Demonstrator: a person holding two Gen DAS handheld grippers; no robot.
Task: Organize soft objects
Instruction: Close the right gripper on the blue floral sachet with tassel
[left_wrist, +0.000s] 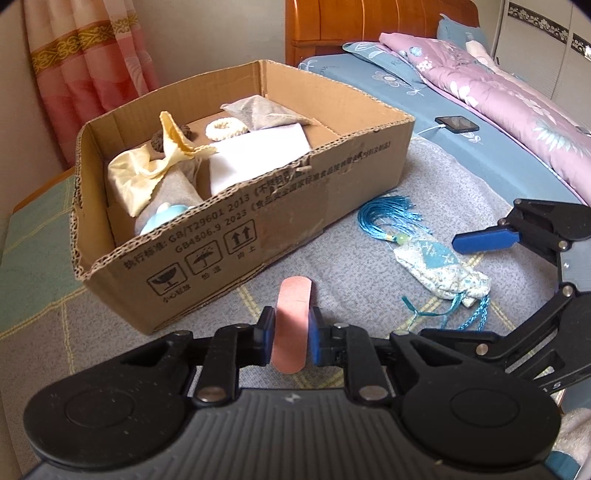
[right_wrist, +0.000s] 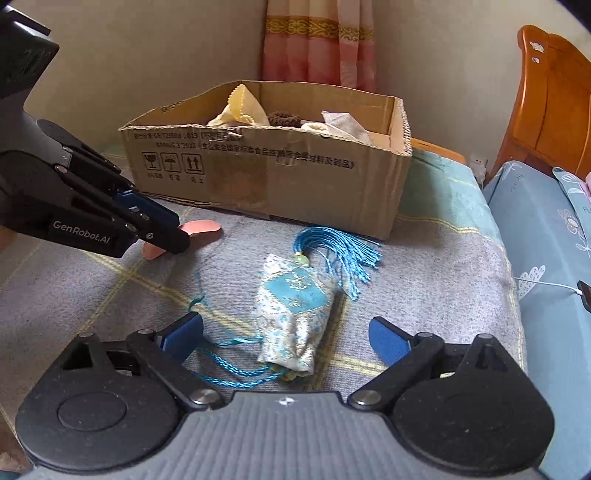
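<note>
My left gripper is shut on a flat pink oval pad, held edgewise just above the grey blanket in front of the cardboard box. From the right wrist view the same pink pad sticks out of the left gripper. A blue-and-white patterned sachet with a blue tassel and cord lies on the blanket. My right gripper stands open, one finger on each side of the sachet's near end, not touching it. The box holds yellow cloth, white foam and other soft items.
A bed with blue sheet and purple quilt lies to the right, with a phone charging on it. A wooden headboard and a pink curtain stand behind. The grey checked blanket spreads around the box.
</note>
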